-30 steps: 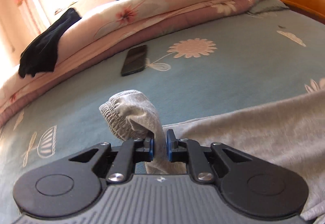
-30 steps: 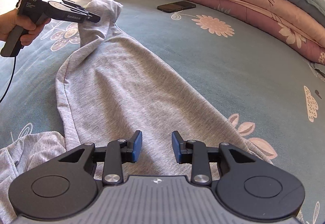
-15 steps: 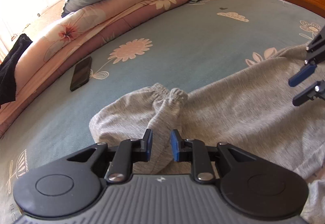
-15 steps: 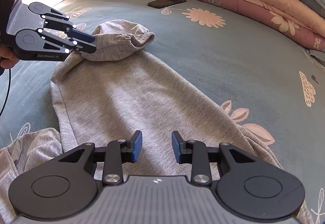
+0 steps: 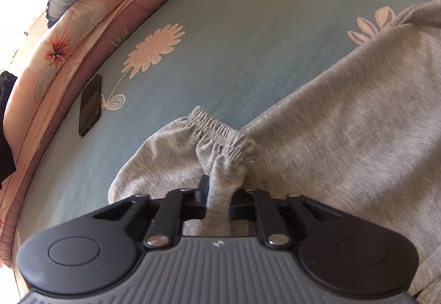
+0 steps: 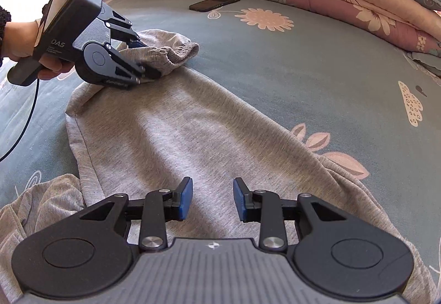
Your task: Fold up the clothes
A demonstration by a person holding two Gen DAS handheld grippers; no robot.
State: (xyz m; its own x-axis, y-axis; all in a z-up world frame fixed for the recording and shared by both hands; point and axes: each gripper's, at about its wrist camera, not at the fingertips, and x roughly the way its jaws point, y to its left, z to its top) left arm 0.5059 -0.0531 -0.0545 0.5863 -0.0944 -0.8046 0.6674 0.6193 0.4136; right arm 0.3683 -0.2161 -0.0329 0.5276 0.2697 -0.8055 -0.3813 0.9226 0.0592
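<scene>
Since a second ago the left gripper [image 6: 142, 71] has carried the elastic cuff [image 5: 220, 133] down from the air and laid it folded back over the grey sweatpants [image 6: 198, 144] on the bed [image 6: 317, 69]. Its fingers are clamped tight on a pinch of fabric just behind the cuff. The right gripper [image 6: 212, 200] hovers over the trouser leg, fingers partly open, holding nothing. A phone [image 5: 89, 105] lies nearer the quilts at the bed's far edge.

The left hand-held gripper [image 6: 140, 62] has "DAS" printed in white on its black body; the smaller lines below it are too small to read.
</scene>
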